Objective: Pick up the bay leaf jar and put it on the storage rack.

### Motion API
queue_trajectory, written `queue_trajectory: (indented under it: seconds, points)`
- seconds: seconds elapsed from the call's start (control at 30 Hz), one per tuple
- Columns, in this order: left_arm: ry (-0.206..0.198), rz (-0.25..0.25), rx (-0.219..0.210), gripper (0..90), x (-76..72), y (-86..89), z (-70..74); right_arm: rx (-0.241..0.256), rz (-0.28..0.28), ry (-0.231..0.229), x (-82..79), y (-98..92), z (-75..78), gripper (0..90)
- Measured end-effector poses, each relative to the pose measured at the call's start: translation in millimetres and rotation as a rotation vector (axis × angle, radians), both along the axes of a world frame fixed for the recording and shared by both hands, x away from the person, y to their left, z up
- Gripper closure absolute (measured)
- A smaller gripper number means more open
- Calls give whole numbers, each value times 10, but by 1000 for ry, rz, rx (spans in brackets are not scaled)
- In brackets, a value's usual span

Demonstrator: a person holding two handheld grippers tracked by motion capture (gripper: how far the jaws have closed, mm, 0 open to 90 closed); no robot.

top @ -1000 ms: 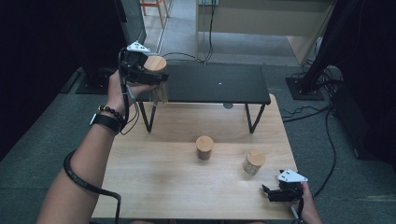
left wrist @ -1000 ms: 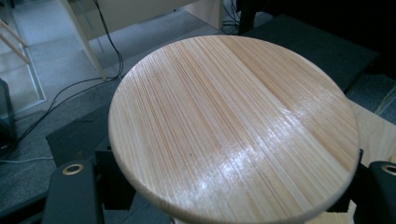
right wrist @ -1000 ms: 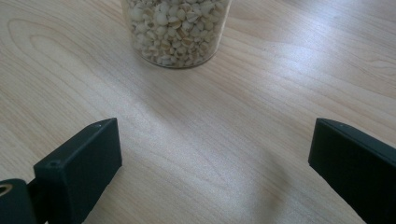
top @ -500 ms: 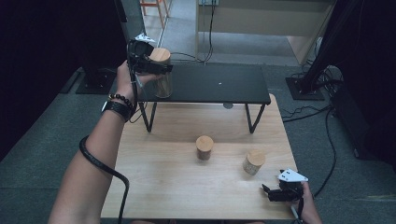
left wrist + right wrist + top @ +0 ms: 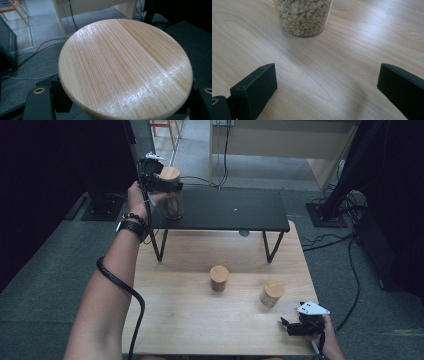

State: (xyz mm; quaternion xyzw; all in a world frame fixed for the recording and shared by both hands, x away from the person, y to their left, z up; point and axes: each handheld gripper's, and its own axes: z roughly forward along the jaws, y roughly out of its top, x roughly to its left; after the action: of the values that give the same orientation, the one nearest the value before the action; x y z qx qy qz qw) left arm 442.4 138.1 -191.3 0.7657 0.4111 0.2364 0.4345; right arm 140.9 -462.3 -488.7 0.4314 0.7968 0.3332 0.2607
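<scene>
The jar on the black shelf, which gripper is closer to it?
Left. The left gripper is clamped around the jar on the black shelf, just under its wooden lid. The right gripper rests open at the table's near right corner.

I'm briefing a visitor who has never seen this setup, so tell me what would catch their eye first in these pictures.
First, the left gripper, raised at the far left corner of the black shelf, clamps a glass jar with a round wooden lid that looms large in the left gripper view. Next, two more wooden-lidded jars stand on the wooden table. The right gripper rests open near the table's near right corner, facing a jar of pale grains.
</scene>
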Motion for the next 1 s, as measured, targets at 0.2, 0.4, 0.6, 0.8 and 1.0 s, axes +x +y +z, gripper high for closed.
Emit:
queue_trajectory:
  seconds: [0.2, 0.4, 0.6, 0.8, 1.0]
  points:
    - [-3, 30, -11, 252, 20, 14, -64, -5, -1, -2, -5, 11, -1, 22]
    - [-14, 33, 4, 252, 0, 6, -95, -4, 2, -2, -4, 6, -1, 23]
    - [-26, 42, 8, 216, -34, -9, -119, -4, 0, 0, -2, 9, 0, 23]
    - [-44, 64, -9, 105, -105, -6, -175, -7, 1, 0, -5, 11, 3, 23]
    - [-59, 56, 4, 105, -196, 71, -187, -6, 3, -1, -8, 9, 1, 23]
